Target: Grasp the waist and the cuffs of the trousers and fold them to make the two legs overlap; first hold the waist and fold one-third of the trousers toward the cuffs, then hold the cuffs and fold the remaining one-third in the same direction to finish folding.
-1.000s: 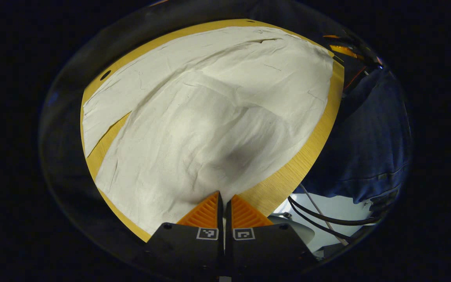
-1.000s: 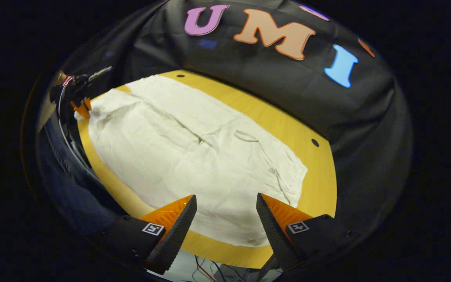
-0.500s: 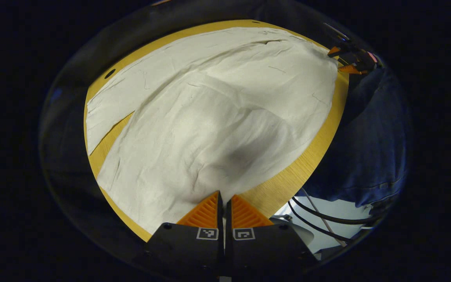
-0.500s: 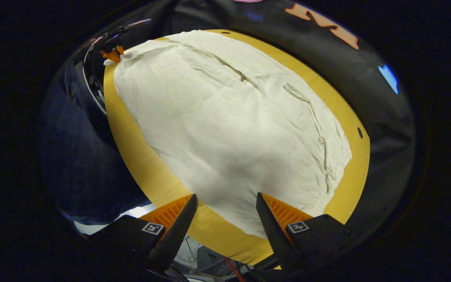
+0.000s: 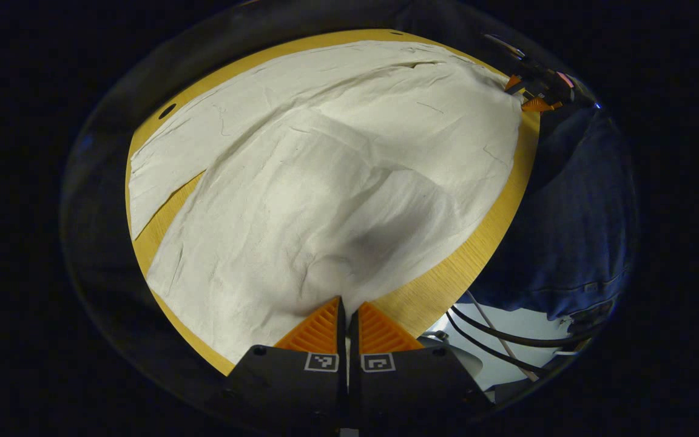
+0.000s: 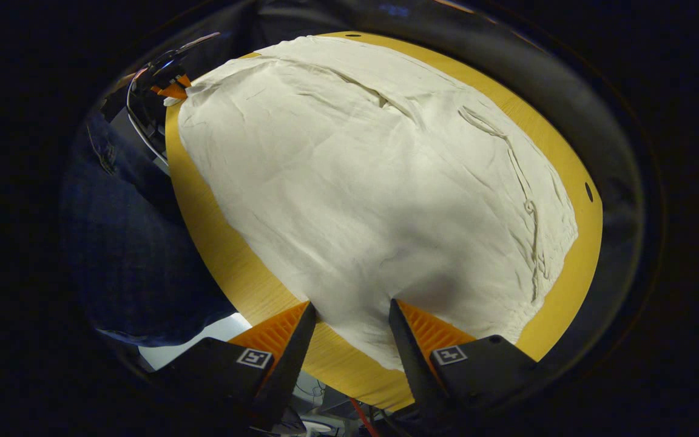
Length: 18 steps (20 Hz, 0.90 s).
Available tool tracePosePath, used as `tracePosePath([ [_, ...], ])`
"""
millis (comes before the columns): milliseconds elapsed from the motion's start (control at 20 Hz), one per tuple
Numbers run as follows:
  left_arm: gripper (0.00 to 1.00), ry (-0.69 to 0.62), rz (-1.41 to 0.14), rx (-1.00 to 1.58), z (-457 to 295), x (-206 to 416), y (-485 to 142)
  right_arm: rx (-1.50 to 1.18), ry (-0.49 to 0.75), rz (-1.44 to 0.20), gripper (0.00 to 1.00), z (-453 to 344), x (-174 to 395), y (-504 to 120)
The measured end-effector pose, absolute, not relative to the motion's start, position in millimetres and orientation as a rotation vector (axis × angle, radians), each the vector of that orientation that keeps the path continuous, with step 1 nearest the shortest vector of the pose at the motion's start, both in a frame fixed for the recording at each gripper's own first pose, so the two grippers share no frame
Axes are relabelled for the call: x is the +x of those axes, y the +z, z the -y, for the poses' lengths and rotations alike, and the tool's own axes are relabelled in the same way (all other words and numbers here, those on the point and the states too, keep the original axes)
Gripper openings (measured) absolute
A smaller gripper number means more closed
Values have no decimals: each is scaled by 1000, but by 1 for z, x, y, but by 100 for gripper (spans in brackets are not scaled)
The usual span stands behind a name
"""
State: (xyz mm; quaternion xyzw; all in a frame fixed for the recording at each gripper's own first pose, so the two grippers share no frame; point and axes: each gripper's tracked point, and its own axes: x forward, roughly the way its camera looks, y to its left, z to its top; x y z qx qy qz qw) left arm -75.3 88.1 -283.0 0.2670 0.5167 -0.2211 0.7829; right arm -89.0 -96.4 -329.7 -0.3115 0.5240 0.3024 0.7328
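Cream trousers lie flat on a round yellow wooden table, their two legs parted by a narrow gap at the left. My left gripper is shut on the near cuff corner at the table's front edge; in the right gripper view, the left gripper sits far off at the top left, pinching that corner. The trousers end in a waist with a drawstring. My right gripper is open, its fingers on either side of the waist's near corner. In the left gripper view, the right gripper is at the far waist corner.
A person in dark blue clothing stands close against the table's edge. Black cables hang below the table beside a pale floor. A small hole pierces the tabletop beyond the waist.
My right gripper has tilted down and moved in on the waist corner, which now lies between its fingers; the fingers stand slightly closer together. The left gripper has stayed put, still pinching the cuff.
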Motion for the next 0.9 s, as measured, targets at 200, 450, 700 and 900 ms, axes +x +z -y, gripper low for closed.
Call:
tracePosePath([
  [200, 0, -479, -1140, 524, -88, -74, -283, -655, 627, -1132, 63, 97, -81, -329],
  [450, 0, -477, -1130, 509, -87, -73, -283, -628, 557, -1091, 14, 98, -72, -327],
  [700, 0, -465, -1109, 495, -88, -74, -283, -558, 488, -1125, 4, 100, -70, -326],
  [900, 0, -424, -1104, 437, -88, -72, -283, -548, 432, -1086, 2, 99, -69, -323],
])
